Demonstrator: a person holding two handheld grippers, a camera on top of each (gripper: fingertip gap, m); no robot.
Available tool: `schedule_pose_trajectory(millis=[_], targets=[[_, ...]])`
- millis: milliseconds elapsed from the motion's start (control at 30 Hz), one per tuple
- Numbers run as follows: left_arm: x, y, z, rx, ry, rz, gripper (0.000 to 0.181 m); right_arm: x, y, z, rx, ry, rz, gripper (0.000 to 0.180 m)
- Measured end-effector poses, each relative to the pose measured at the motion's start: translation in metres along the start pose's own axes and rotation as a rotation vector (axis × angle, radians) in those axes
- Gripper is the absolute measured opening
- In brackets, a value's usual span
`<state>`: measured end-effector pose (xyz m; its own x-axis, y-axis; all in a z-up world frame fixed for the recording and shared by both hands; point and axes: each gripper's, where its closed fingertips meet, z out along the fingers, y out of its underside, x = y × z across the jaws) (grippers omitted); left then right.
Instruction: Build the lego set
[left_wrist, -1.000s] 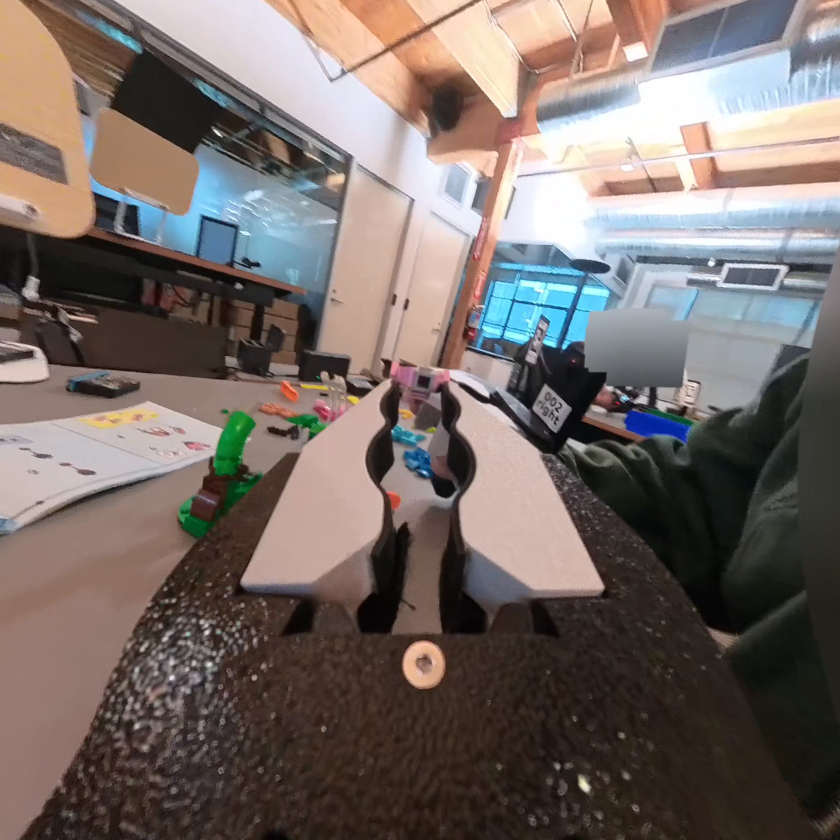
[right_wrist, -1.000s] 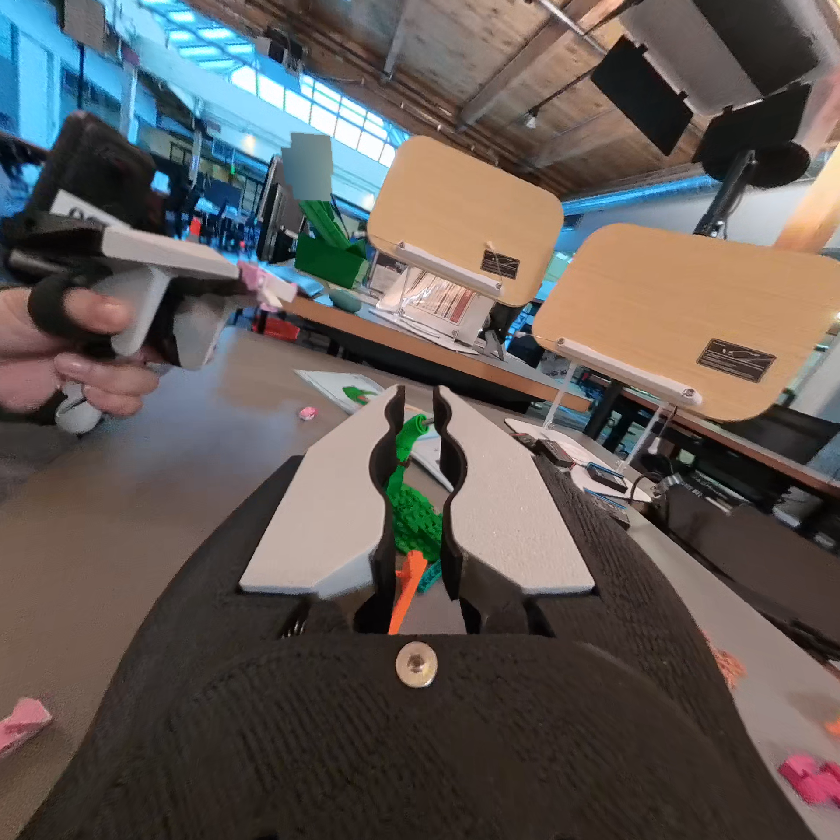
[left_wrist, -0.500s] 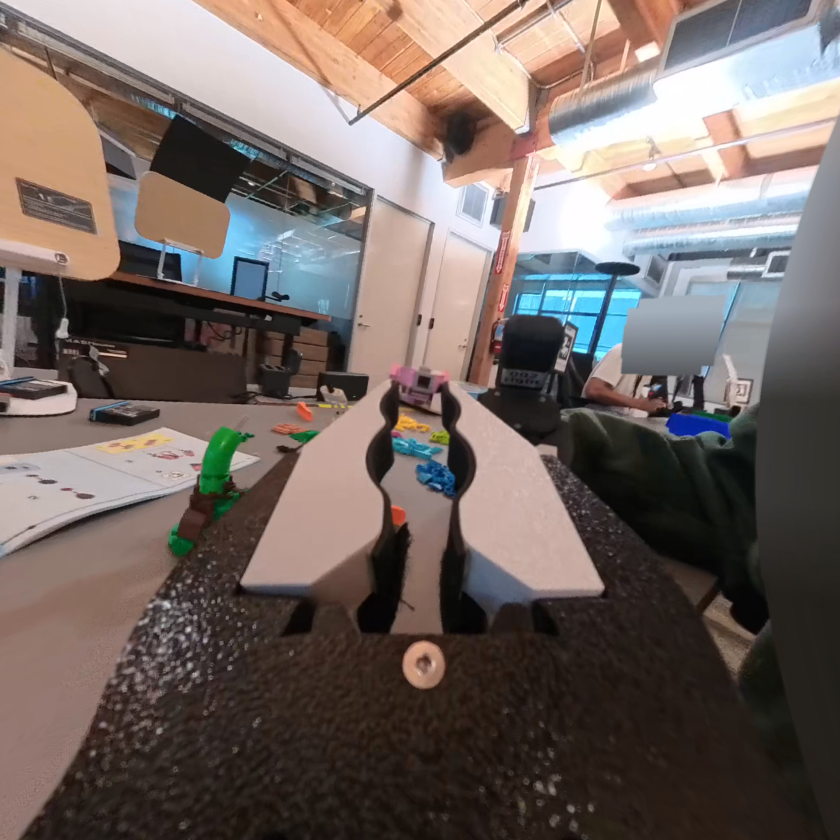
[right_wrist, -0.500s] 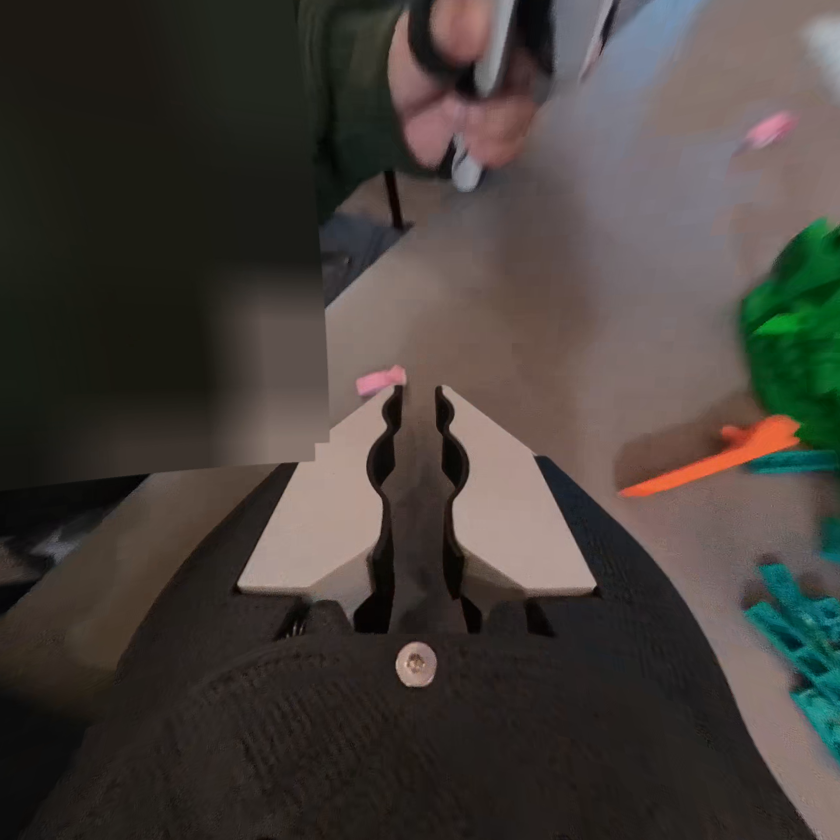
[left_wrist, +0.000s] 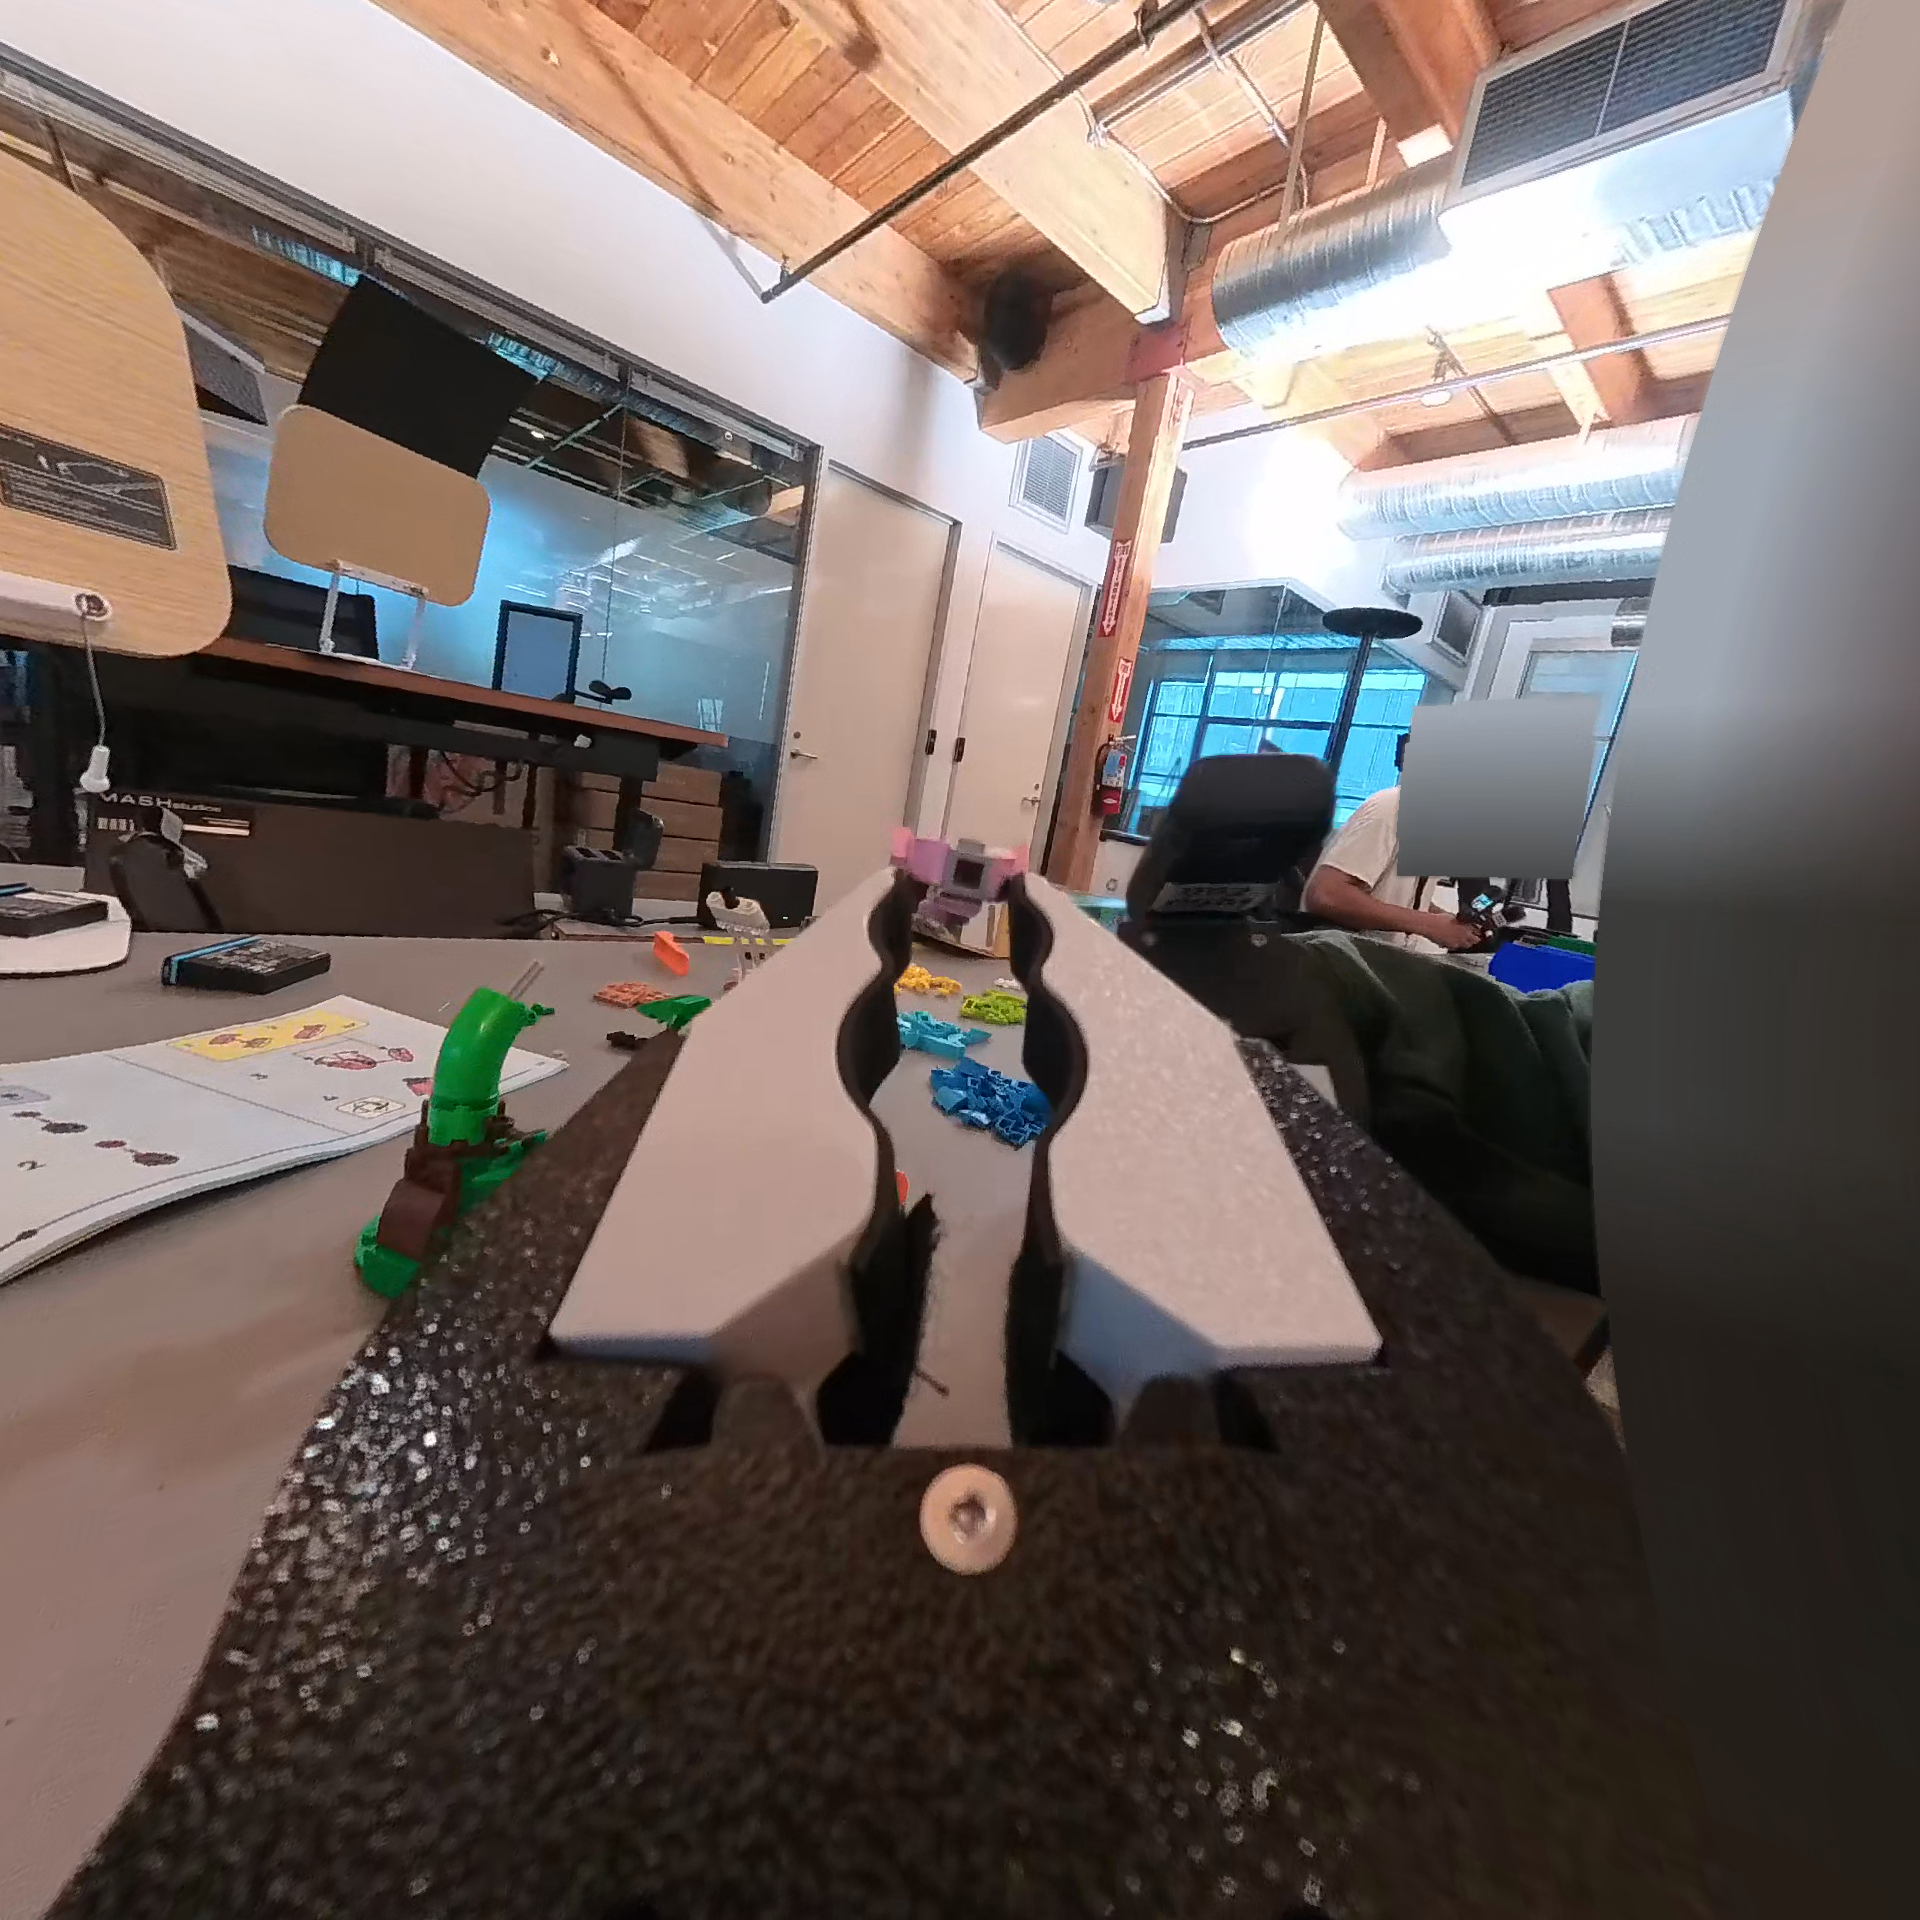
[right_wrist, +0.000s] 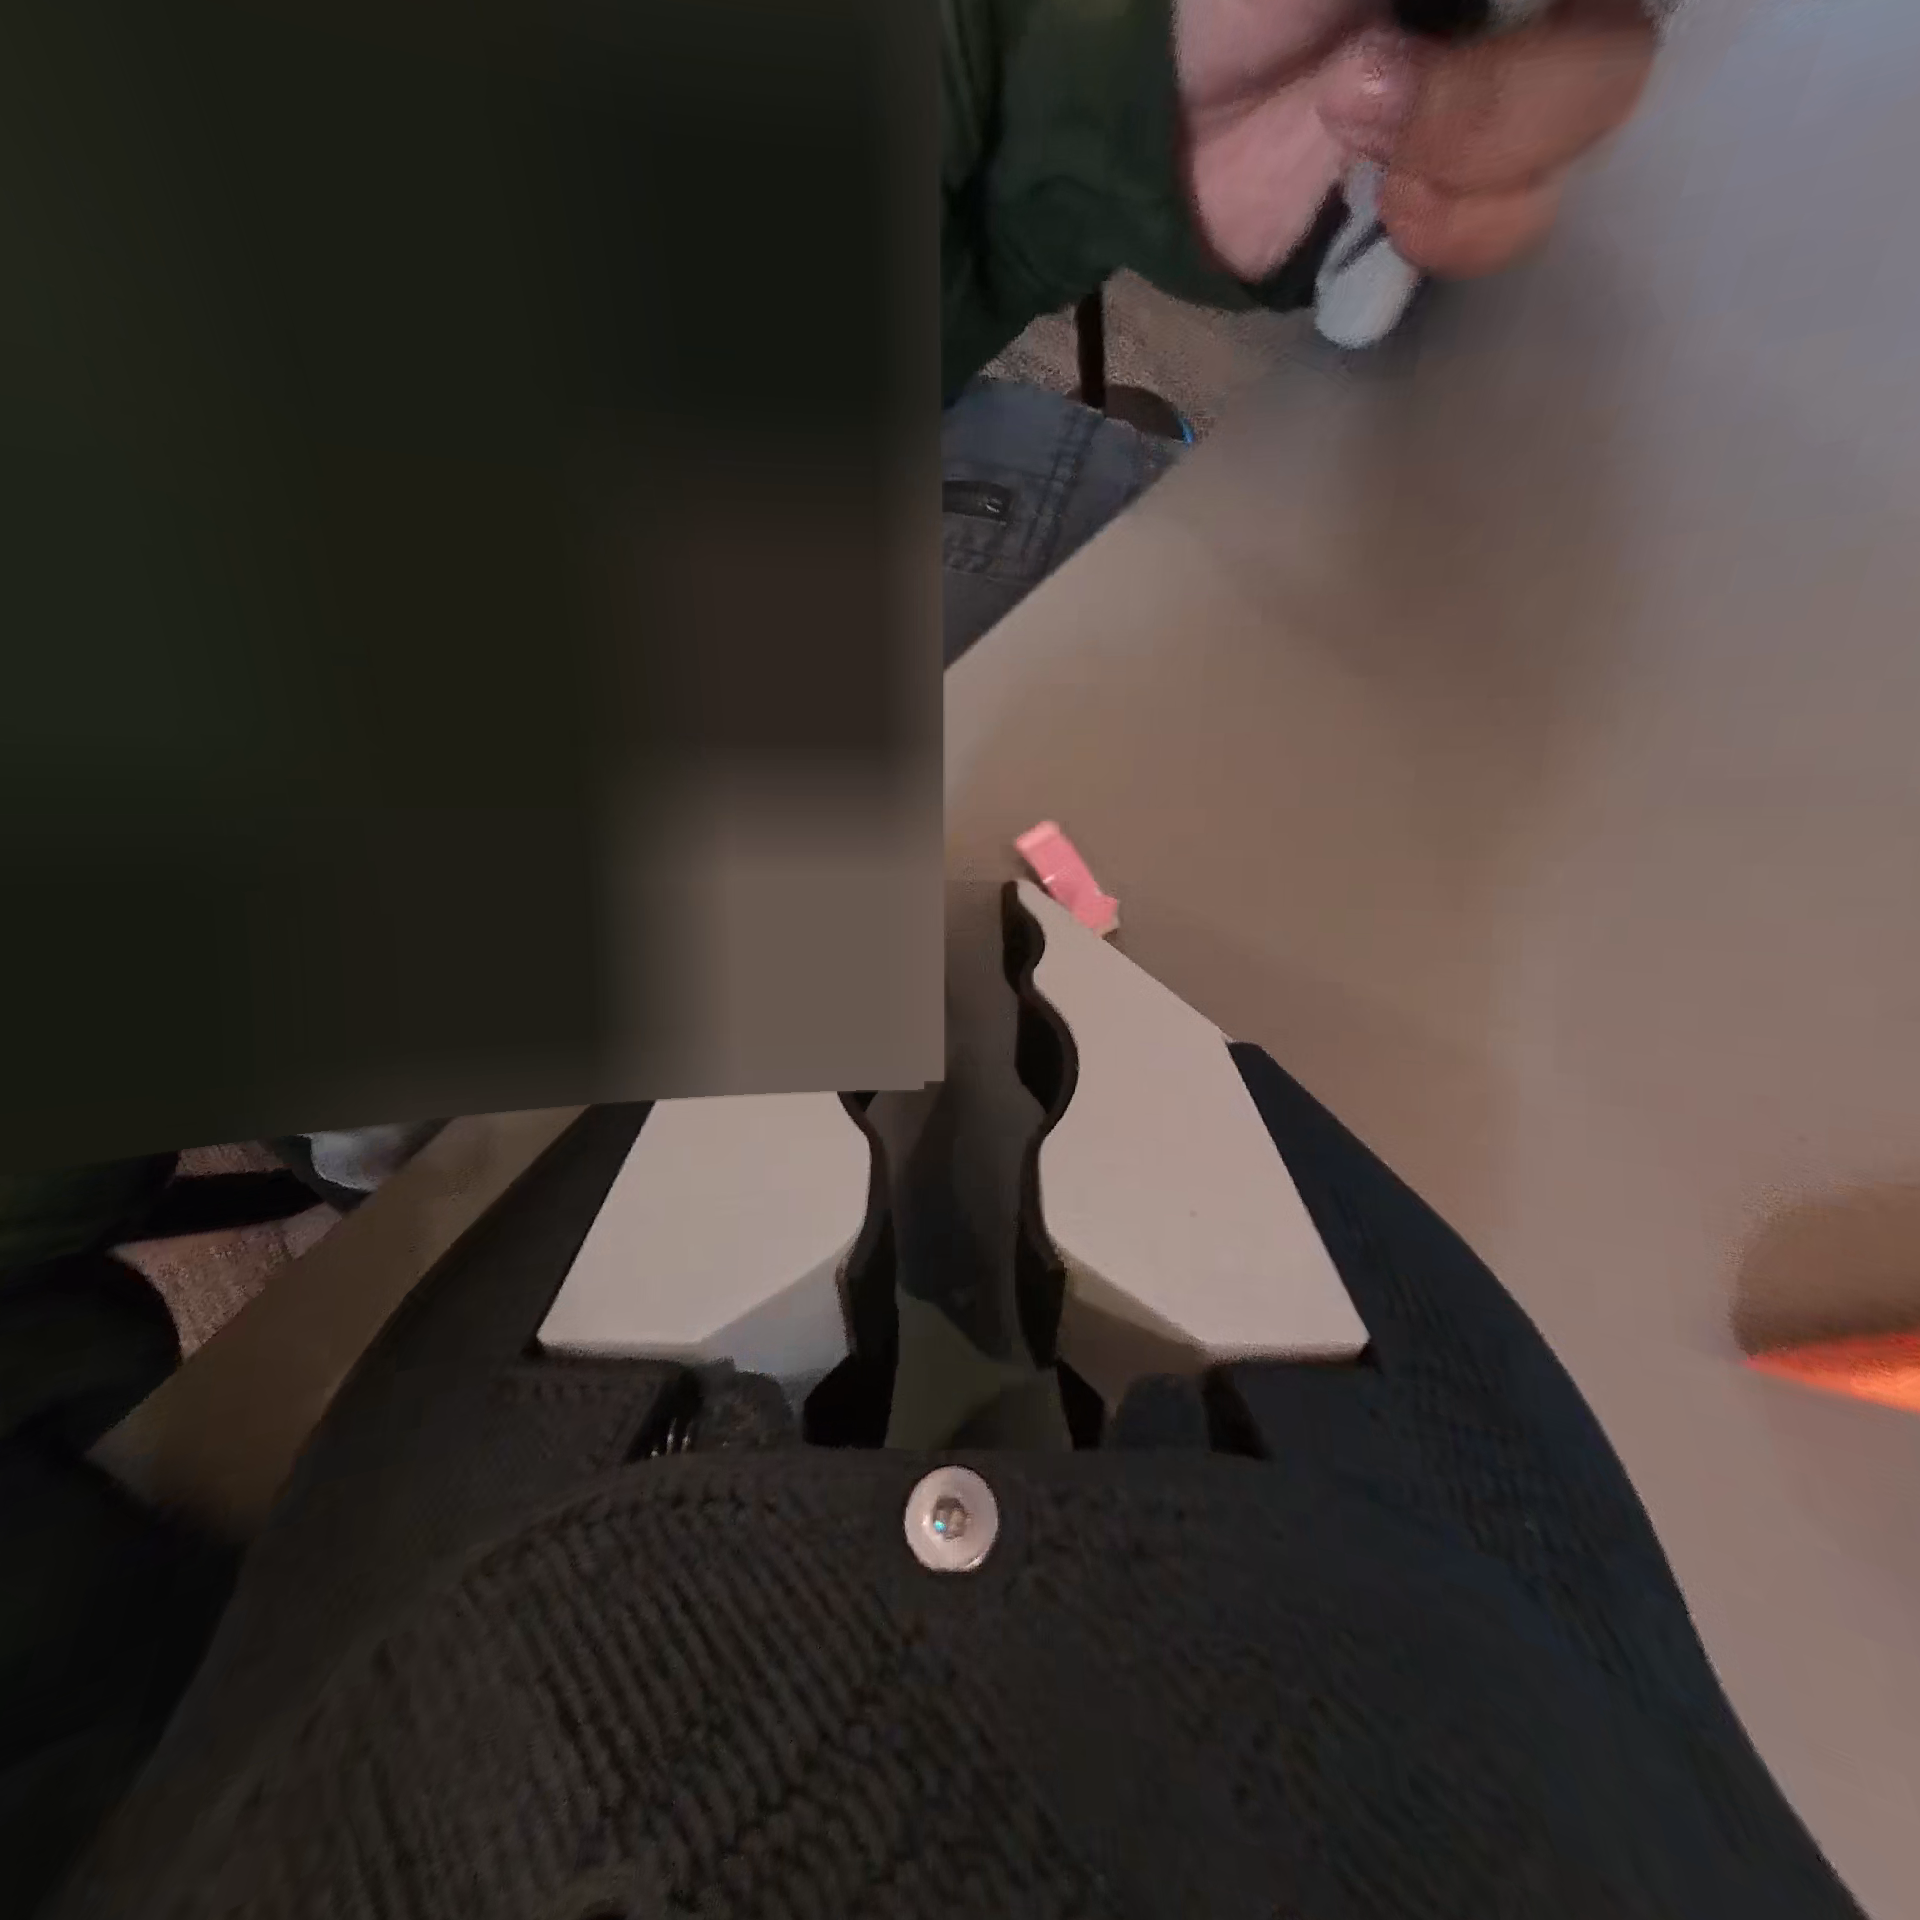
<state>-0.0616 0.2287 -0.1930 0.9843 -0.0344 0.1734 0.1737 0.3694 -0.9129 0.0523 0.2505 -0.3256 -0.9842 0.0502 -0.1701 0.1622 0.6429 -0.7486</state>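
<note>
My left gripper (left_wrist: 961, 883) is shut on a small pink and grey lego piece (left_wrist: 961, 868) and holds it above the grey table (left_wrist: 156, 1455). A green curved plant build (left_wrist: 457, 1122) stands on the table to its left, next to the open instruction booklet (left_wrist: 208, 1101). My right gripper (right_wrist: 977, 904) points down at the table near its front edge, jaws a narrow gap apart with nothing between them. A loose pink brick (right_wrist: 1065, 873) lies just beyond its right fingertip (right_wrist: 1049, 935). A blur patch hides the left fingertip.
Piles of blue (left_wrist: 987, 1096), cyan (left_wrist: 930, 1029), lime (left_wrist: 992, 1003) and yellow (left_wrist: 920, 977) bricks lie ahead of the left gripper. An orange piece (right_wrist: 1849, 1371) lies at the right. A hand (right_wrist: 1403, 135) is at the top of the right wrist view. The table edge (right_wrist: 1039, 623) is close.
My right gripper has swung away from the green build and down toward the table's front edge, ending at the loose pink brick. My left gripper still holds the pink piece and has turned slightly.
</note>
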Motion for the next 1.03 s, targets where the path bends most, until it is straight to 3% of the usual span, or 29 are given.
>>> schedule_pose_trajectory(millis=[167, 300, 600, 900, 1033], targets=[[-0.004, 0.006, 0.004, -0.044, -0.015, -0.025, 0.016, 0.017, -0.032, -0.02, 0.208, 0.123, -0.086, 0.011], [-0.004, 0.009, 0.006, -0.069, -0.009, -0.026, 0.016, 0.024, -0.011, -0.003, 0.091, 0.148, -0.101, 0.03], [-0.002, 0.006, 0.005, -0.04, -0.011, -0.004, 0.016, 0.026, -0.005, -0.001, 0.033, 0.155, -0.102, 0.007], [0.004, -0.012, 0.054, 0.092, 0.042, 0.137, 0.016, 0.065, -0.097, -0.149, 0.021, 0.5, -0.199, 0.006], [0.014, 0.002, 0.071, 0.138, 0.124, 0.065, 0.016, 0.068, -0.117, -0.177, 0.096, 0.581, -0.263, 0.006]])
